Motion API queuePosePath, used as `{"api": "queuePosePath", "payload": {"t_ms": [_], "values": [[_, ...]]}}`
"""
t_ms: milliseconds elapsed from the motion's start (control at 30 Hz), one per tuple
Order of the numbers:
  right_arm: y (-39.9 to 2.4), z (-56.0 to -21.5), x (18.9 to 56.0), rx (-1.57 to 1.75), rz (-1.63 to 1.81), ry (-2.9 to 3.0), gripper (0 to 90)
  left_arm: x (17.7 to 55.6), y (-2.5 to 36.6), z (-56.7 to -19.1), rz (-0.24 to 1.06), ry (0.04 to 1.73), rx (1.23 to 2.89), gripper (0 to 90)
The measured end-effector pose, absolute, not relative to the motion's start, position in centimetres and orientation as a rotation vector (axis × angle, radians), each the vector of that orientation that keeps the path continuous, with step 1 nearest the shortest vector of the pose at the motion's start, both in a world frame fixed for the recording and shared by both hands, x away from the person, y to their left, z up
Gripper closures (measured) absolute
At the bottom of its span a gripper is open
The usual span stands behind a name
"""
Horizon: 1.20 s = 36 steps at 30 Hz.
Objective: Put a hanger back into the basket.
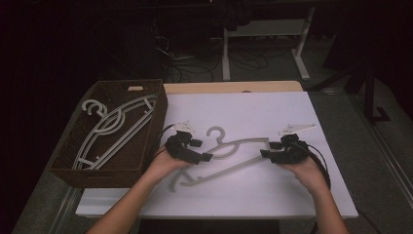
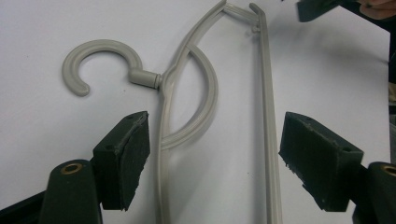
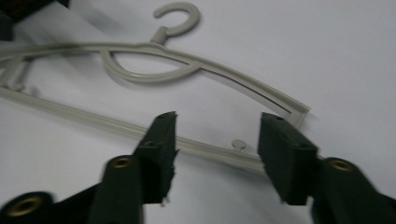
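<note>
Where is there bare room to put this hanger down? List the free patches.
Free: the white board beyond the hanger, up to the wooden table edge; and its near strip between the forearms. Crowded: the basket with hangers inside, and the middle around both grippers.

From my high view I look forward and down over the white tabletop [image 1: 272, 112], from above the person's side, far enough back to take in the wicker basket [image 1: 78, 165] at the left and the floor beyond the far edge. My left gripper view rides close over the surface, looking along its own black jaws at the grey hanger [image 2: 187, 93], hook to the upper left. My right gripper view sits just as near, tilted lower and looking from the opposite end, so the hanger's [image 3: 187, 70] hook appears at the top. All three views share that hanger [image 1: 229, 156] and the white surface around it.
</note>
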State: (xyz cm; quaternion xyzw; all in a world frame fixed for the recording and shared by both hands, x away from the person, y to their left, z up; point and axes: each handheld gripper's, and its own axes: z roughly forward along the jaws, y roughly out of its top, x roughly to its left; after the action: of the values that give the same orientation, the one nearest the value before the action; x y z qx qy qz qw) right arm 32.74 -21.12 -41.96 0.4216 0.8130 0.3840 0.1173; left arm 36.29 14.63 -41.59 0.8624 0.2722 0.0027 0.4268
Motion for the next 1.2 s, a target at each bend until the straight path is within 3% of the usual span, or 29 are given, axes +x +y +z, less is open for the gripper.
{"api": "queuePosePath", "payload": {"t_ms": [67,100,300,967,1200], "values": [[-21.0,-42.4,33.2,1.231,1.079,2.398,63.9,36.3,14.7,-41.6,0.008,0.685,2.152,24.2],[-21.0,-42.9,33.6,1.239,1.044,2.410,74.6,36.3,14.7,-41.6,0.009,0.685,2.151,24.2],[-21.1,-43.7,34.1,1.241,1.010,2.434,88.5,36.4,14.6,-41.7,0.011,0.698,2.151,24.2],[-20.2,-45.2,34.3,1.216,0.928,2.488,89.3,37.0,14.1,-43.5,0.051,0.720,2.244,25.4],[-20.1,-45.2,34.3,1.213,0.925,2.488,89.4,37.5,13.5,-44.7,0.104,0.709,2.315,35.4]]}}
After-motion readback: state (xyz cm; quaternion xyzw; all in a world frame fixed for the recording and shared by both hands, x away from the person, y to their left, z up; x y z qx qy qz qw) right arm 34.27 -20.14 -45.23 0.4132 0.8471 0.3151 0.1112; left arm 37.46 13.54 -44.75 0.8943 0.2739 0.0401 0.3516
